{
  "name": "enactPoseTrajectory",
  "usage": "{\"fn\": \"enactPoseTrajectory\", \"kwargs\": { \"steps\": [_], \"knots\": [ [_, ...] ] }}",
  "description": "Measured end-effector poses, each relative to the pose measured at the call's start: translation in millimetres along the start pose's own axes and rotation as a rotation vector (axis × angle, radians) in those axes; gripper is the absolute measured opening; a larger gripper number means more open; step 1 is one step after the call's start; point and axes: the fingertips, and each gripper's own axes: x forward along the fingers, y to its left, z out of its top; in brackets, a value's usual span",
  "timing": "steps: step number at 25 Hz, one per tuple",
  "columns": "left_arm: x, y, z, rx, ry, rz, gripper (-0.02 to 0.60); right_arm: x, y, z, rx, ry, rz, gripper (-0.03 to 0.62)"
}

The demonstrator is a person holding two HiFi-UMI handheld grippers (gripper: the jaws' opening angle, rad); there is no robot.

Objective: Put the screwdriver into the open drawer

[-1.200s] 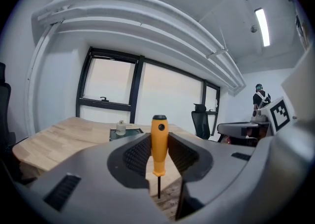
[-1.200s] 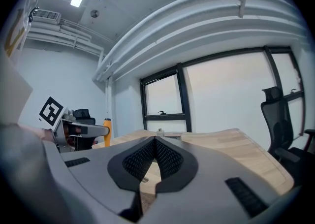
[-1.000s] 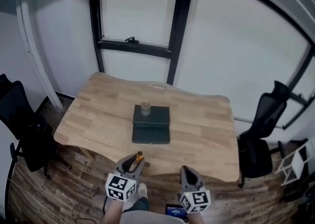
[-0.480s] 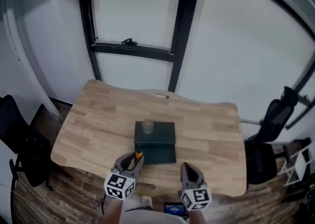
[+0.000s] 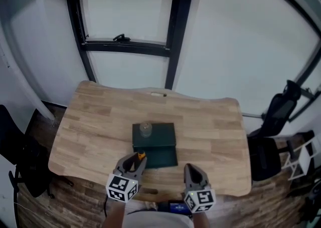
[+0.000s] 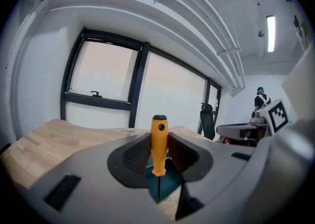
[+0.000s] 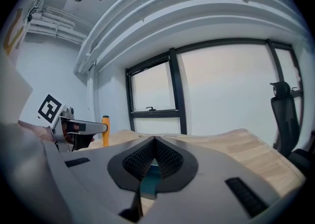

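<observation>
Two grippers hang at the near edge of the pale wooden table. Our left gripper clamps the orange-handled screwdriver upright between its pads (shaft pointing down), near the front of the open drawer of the dark green box. Our right gripper is closed on nothing.
</observation>
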Motion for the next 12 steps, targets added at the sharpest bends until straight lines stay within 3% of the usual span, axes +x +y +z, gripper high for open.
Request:
{"fn": "enactPoseTrajectory", "kwargs": {
  "steps": [12],
  "knots": [
    [16, 15, 9, 0.021, 0.001, 0.019, 0.11, 28, -7, 8, 0.01, -0.03, 0.025, -0.003]
  ]
}}
